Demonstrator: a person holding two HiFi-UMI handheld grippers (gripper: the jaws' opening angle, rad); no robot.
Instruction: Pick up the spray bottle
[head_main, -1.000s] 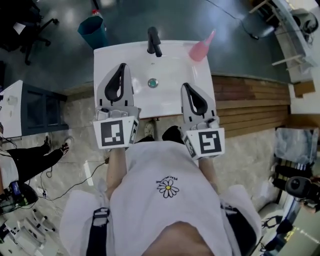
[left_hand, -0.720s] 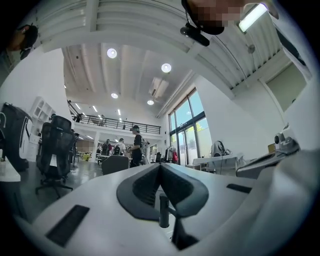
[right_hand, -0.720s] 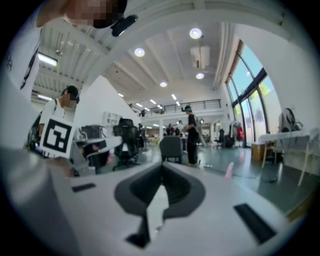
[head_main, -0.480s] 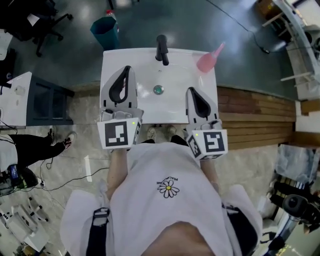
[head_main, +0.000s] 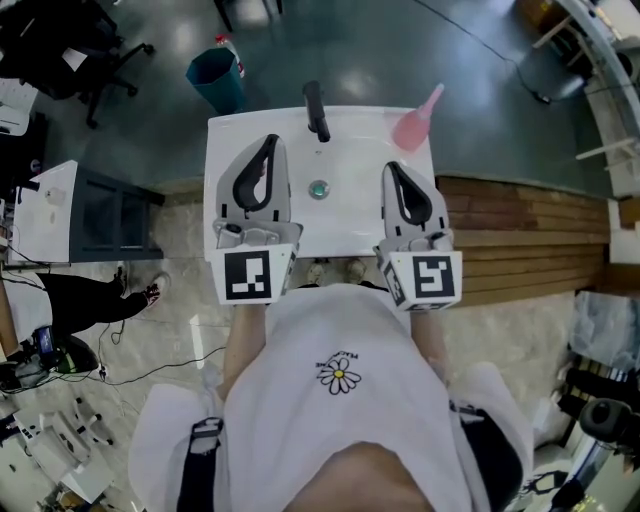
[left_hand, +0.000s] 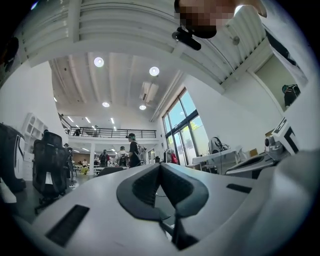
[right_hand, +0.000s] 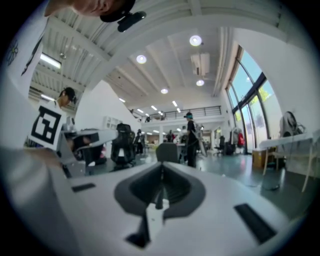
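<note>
The pink spray bottle stands on the back right corner of the white sink, its nozzle pointing up and right. My left gripper hovers over the left half of the basin, shut and empty. My right gripper hovers over the right half, also shut and empty, a short way in front of the bottle. The left gripper view shows its jaws meeting with nothing between them, and the right gripper view shows the same. Neither gripper view shows the bottle.
A black faucet rises at the sink's back centre, with the drain below it. Behind the sink on the floor stands a blue bin. Wooden boards lie to the right. At the left are a white table and someone's legs.
Both grippers have edged forward over the basin, the right one closer to the bottle. Both stay shut and empty.
</note>
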